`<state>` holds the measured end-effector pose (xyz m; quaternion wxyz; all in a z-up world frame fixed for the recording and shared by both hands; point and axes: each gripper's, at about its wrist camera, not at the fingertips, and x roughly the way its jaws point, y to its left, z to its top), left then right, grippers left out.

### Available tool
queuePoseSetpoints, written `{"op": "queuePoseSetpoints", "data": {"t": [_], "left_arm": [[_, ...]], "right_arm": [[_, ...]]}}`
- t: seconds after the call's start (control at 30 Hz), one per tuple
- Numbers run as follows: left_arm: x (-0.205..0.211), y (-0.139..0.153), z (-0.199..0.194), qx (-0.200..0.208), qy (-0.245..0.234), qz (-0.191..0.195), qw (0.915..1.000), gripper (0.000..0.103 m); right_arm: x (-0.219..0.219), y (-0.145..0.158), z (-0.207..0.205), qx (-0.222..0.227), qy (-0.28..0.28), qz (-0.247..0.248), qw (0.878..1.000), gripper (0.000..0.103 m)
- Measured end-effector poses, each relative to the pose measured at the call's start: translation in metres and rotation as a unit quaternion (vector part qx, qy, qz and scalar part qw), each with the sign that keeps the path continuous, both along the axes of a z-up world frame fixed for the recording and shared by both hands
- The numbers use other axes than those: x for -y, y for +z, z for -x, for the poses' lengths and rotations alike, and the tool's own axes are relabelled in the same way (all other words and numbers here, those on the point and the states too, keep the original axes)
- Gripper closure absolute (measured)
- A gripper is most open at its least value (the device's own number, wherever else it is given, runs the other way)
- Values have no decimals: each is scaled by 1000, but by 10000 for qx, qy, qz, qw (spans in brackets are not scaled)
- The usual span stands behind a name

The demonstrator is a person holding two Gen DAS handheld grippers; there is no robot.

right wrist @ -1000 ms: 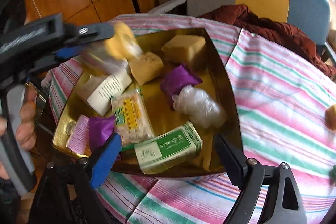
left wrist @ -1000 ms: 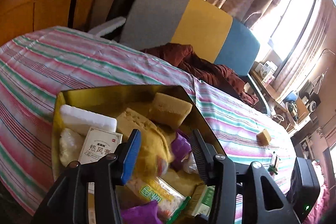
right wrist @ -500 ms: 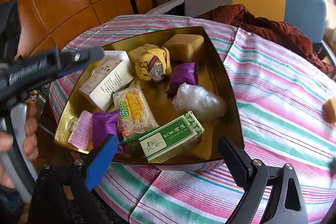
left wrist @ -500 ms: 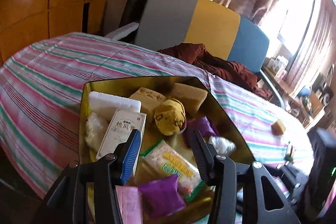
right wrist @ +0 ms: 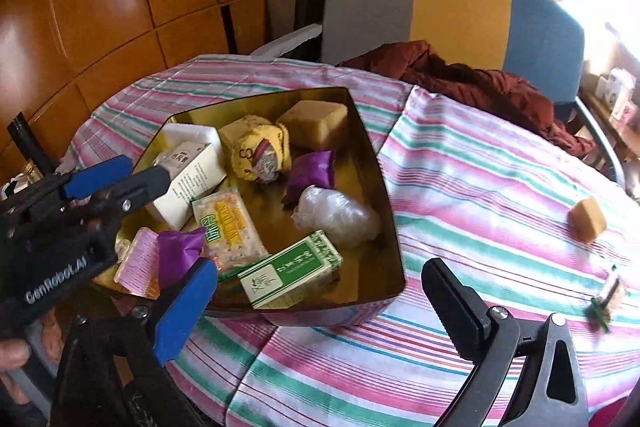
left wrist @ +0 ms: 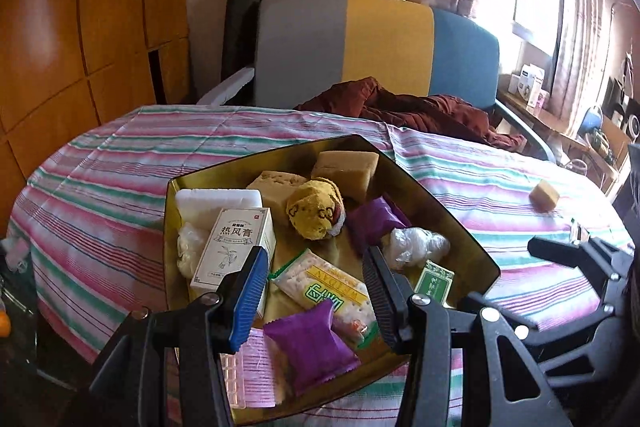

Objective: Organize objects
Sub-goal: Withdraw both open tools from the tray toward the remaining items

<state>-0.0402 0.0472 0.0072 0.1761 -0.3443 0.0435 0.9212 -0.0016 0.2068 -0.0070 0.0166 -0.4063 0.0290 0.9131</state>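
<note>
The gold tray (right wrist: 384, 187) sits at twelve o'clock of the right gripper (right wrist: 320, 291), whose jaws are opening with nothing between them. The left gripper (left wrist: 316, 291) hovers half-spread, empty, over the cracker packet (left wrist: 332, 291) marked "WESTJAY". Its body reads "GenRobot.AI".

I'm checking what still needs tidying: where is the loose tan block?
In the right wrist view the tan block lies alone on the striped tablecloth, right of the gold tray.
</note>
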Motion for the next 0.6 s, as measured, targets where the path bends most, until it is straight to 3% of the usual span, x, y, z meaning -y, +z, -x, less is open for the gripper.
{"op": "queuePoseSetpoints", "data": {"t": [0.3,0.6], "left_arm": [[-11,11,-16,-152,-325,64,9993,53],[-31,16,-31,-182,-690,121,9974,53]], "right_arm": [[-25,7,-14,-96,-460,-12,9989,0],[-65,-3,-33,107,-964,-41,9953,0]]}}
